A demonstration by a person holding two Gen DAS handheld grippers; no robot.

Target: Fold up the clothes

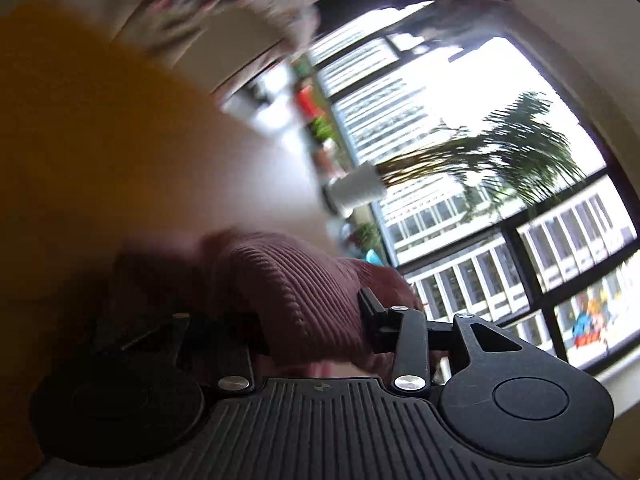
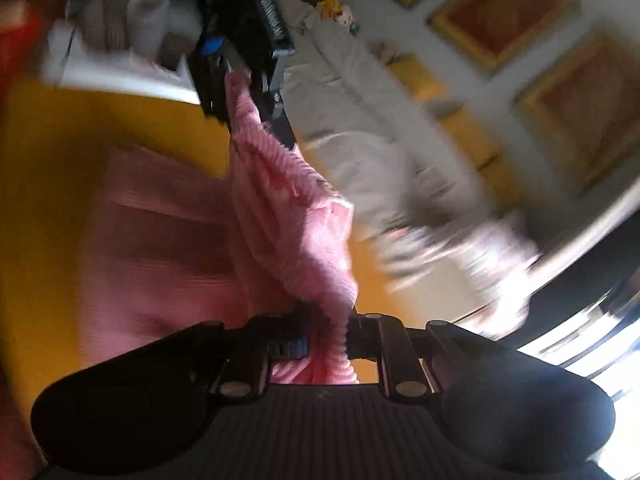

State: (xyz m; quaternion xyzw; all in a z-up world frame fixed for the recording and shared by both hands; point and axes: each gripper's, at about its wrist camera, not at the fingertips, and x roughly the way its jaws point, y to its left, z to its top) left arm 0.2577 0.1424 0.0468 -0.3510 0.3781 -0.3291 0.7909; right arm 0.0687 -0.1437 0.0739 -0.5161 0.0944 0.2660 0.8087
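Blurred sofa (image 2: 360, 128); garment (image 2: 288, 208) half-hidden

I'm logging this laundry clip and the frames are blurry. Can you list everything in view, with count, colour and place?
Ribbed garment: one, pink, hanging between both claws, rest on the yellow surface.
Surface: one, yellow, beneath the garment.
Sofa: one, beige, behind.
Framed pictures: three, orange with yellow frames, on the wall.
Potted palm: one, green in a white pot, by the window.
Right claw: black, shut on the garment.
Left claw: black, shut on the garment.
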